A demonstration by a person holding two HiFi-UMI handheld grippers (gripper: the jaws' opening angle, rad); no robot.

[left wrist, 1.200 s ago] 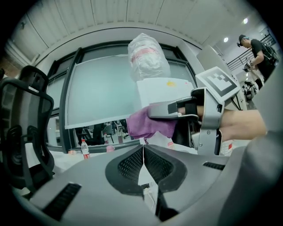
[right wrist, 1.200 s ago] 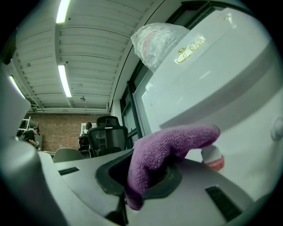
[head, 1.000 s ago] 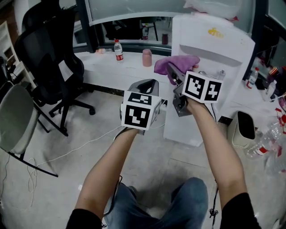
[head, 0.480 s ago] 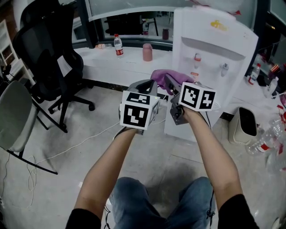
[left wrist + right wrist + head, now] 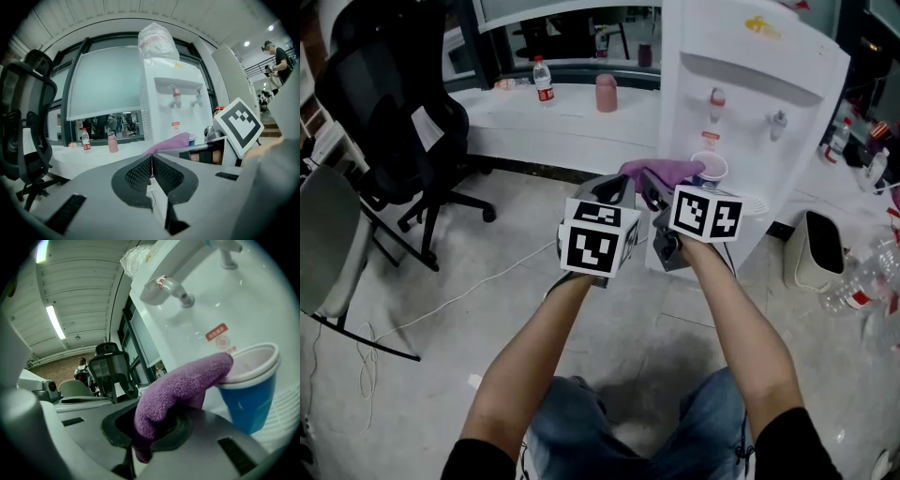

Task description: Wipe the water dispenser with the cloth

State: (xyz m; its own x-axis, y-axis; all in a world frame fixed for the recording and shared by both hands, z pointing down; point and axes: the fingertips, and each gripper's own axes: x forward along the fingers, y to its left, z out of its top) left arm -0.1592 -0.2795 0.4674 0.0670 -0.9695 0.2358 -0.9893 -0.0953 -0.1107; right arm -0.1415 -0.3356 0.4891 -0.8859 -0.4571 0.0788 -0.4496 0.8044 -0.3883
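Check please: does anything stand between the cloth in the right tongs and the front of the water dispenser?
Yes. A blue cup stands under the taps, against the water dispenser's front. The purple cloth, held in the right tongs, reaches the cup's rim. Nothing else visible lies between them.

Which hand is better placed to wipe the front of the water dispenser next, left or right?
Right. The right tool is shut on the purple cloth, close to the water dispenser front. The left tool is shut and empty.
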